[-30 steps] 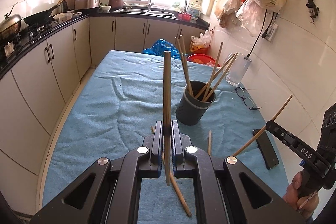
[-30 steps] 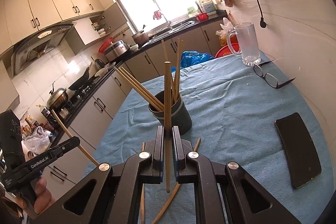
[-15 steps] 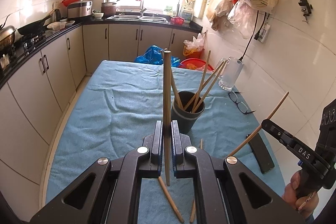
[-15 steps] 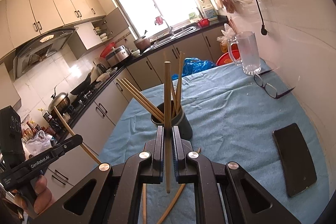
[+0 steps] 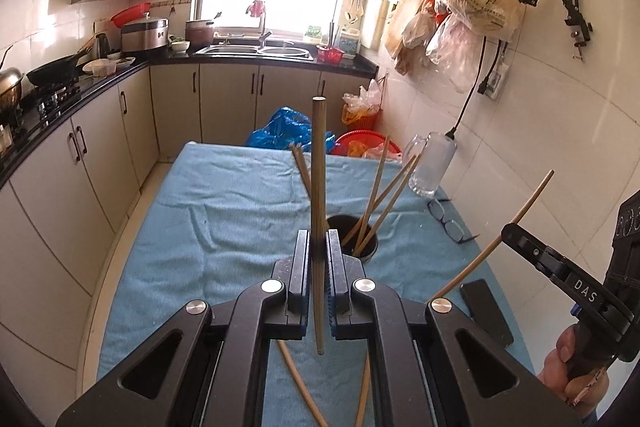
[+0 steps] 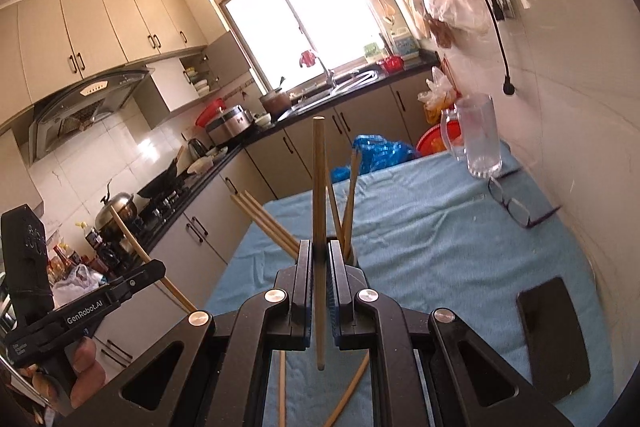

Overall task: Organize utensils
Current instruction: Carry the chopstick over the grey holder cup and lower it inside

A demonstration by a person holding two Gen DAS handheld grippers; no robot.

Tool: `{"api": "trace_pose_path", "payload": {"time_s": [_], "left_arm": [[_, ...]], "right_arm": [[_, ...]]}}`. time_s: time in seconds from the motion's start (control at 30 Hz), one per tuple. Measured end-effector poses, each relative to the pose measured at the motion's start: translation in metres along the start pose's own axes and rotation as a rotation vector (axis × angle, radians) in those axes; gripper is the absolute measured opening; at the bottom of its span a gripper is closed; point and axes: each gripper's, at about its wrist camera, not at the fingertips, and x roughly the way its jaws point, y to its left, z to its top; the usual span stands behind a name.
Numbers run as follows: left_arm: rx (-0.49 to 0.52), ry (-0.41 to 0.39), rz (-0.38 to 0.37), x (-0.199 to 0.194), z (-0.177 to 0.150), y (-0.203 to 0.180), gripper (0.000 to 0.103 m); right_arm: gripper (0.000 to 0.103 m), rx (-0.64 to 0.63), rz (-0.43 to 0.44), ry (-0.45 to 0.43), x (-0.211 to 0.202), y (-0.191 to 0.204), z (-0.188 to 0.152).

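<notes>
Left gripper (image 5: 318,267) – jaws closed on an upright chopstick (image 5: 319,187). Right gripper (image 6: 319,267) likewise clamps its own chopstick (image 6: 319,195). Dark holder (image 5: 366,247) stands on the blue tabletop (image 5: 224,219); two loose chopsticks (image 5: 298,383) lie beneath the grippers.

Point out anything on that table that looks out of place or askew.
Two loose chopsticks lie crossed on the blue cloth rather than in the dark holder, where the others lean at splayed angles. Glasses and a phone sit among the utensils. Each gripper clamps one chopstick: left, right.
</notes>
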Motion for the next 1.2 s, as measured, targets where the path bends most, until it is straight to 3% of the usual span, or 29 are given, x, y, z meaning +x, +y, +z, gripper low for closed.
{"api": "trace_pose_path", "payload": {"time_s": [0.4,0.63,0.93,1.2], "left_arm": [[0.002,-0.067,-0.017,0.012,0.056,-0.011,0.006],[-0.049,-0.091,-0.034,0.031,0.084,-0.007,0.006],[-0.064,-0.051,-0.039,0.067,0.087,-0.004,0.006],[-0.082,-0.006,-0.037,0.102,0.075,0.003,0.006]], "right_arm": [[0.008,-0.008,-0.001,-0.058,0.014,0.012,0.048],[0.008,0.001,-0.015,-0.074,0.034,0.013,0.066],[0.008,-0.002,-0.049,-0.062,0.064,0.01,0.078],[0.008,0.007,-0.069,0.0,0.098,0.001,0.067]]}}
